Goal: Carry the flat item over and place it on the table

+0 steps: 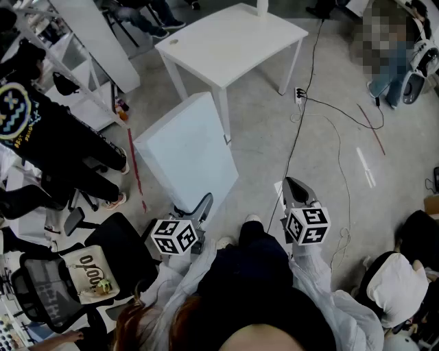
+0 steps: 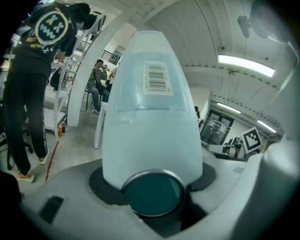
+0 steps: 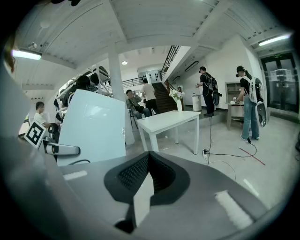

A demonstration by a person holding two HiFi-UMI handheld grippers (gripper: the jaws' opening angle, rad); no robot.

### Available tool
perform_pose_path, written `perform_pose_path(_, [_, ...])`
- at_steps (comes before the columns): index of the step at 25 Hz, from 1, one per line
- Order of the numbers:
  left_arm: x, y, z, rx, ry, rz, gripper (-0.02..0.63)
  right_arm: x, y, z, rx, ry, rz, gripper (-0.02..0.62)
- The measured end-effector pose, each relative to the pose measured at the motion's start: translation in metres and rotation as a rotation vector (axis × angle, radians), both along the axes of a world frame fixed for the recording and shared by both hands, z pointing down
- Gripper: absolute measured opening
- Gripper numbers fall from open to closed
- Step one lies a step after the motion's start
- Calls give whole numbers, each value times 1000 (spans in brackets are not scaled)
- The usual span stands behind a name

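The flat item is a pale blue panel (image 1: 188, 154) with a barcode label (image 2: 156, 77), standing nearly upright above the floor in front of me. My left gripper (image 1: 200, 208) is shut on its lower edge, and in the left gripper view the panel (image 2: 150, 122) rises straight out of the jaws and fills the middle. My right gripper (image 1: 295, 188) hangs free to the right of the panel with its jaws shut on nothing (image 3: 145, 171). The white table (image 1: 233, 41) stands just beyond the panel, and the right gripper view also shows this table (image 3: 166, 119).
A person in black (image 1: 48, 144) stands at the left by white shelving (image 1: 86, 65). Black office chairs (image 1: 89, 240) and a tote bag (image 1: 92, 271) crowd the lower left. Cables (image 1: 322, 116) and a power strip (image 1: 300, 94) lie on the floor right of the table. A bottle (image 1: 261, 7) stands on the table's far edge.
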State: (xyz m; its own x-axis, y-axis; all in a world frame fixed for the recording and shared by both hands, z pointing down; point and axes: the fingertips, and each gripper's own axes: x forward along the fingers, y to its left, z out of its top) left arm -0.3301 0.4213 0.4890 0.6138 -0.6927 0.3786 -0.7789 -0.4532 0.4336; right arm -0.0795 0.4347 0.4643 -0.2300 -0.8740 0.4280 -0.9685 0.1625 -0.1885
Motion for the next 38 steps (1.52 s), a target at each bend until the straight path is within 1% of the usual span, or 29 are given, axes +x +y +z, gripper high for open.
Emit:
perform_pose_path(5, [-29,42,3,-4,0,30,299,-39,44,-2,11,-10,-8,9])
perform_pose_path(9, [-43,70,3,6,28,56,299,-61,75,-3,44,-17,9,9])
perform_pose_path(13, [-46,84,1,11,44,75,299,-67,92,-6,61,-23,47,9])
perform_pose_path(15, [-47,83,0,17,34,78,299,-68,94,-7,64,-28,58,9])
perform_pose_path(18, [-51,77,-1,35,17,73,299,-71,91,-6,62,-16,49,9])
perform_pose_path(21, [-52,65,-1,37,18,67,299,-72,80,-4,59,-12,47,9])
perform_pose_path(24, [-46,43,-3,33,22,58,299,-65,58,-5,50,-14,43,9])
perform_pose_path(30, [-23,-22,-4,25,27,56,299,-43,-10,-5,38,-12,31,9])
perform_pose_path(34, [-2,-73,-5,43,-12,59,299,-18,-61,-4,31,-9,32,9])
perform_pose_path(38, [21,-115,-6,56,-21,64,299,2,-100,-4,33,-3,10,9])
